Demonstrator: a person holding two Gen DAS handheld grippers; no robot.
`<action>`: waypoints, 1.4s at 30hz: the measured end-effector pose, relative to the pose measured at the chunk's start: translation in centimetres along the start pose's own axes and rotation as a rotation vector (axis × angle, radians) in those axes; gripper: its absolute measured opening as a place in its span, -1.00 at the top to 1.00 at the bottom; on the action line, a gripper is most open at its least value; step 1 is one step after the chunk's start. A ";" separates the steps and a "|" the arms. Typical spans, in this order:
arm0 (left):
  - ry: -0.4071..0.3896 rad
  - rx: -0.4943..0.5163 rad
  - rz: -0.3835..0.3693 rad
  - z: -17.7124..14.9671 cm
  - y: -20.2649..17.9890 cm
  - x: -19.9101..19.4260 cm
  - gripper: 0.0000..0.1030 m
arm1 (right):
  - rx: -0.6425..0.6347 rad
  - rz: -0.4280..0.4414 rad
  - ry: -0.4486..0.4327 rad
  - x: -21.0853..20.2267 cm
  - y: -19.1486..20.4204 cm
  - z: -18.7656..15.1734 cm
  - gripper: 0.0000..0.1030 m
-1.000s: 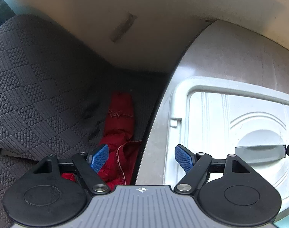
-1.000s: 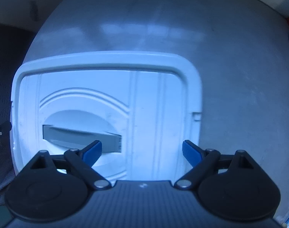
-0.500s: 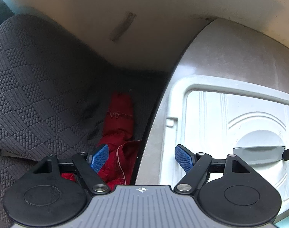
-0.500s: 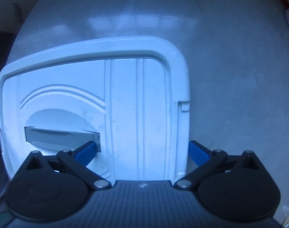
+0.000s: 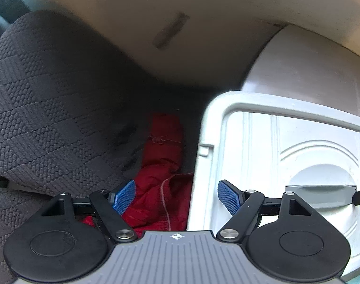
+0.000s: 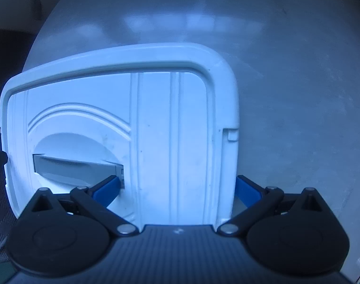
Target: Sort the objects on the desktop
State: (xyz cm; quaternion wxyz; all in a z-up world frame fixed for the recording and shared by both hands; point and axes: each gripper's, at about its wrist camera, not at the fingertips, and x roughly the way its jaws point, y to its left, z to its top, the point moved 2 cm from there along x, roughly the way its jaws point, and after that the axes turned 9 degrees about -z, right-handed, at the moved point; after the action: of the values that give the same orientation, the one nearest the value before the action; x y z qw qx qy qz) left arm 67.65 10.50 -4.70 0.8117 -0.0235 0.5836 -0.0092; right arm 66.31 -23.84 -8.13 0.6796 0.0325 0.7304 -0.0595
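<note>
A white plastic lid (image 6: 156, 130) with a grey recessed handle (image 6: 73, 169) lies on the round grey table (image 6: 286, 82). My right gripper (image 6: 177, 189) is open and straddles the lid's right part, one pad by the handle's end, the other past the lid's right edge. In the left wrist view the lid (image 5: 286, 153) fills the right side, with the handle (image 5: 319, 193). My left gripper (image 5: 176, 196) is open and straddles the lid's left edge.
A dark grey quilted seat (image 5: 49, 106) lies left of the table. A red cloth bag (image 5: 161, 165) is wedged between seat and table. A pale wall (image 5: 180, 23) stands behind.
The lid has shifted left in the left wrist view and now overhangs the table edge. My right gripper has moved forward over the lid's right edge.
</note>
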 end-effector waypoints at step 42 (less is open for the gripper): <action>0.044 -0.257 -0.525 -1.7 7.9 3.4 -0.54 | -0.078 -0.006 0.011 1.5 5.0 3.3 -1.00</action>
State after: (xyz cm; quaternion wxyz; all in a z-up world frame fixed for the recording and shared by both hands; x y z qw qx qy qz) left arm 67.07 18.21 -8.86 0.7589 -0.2763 0.5714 -0.1456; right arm 70.10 -19.32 -10.04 0.6763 0.0043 0.7359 -0.0329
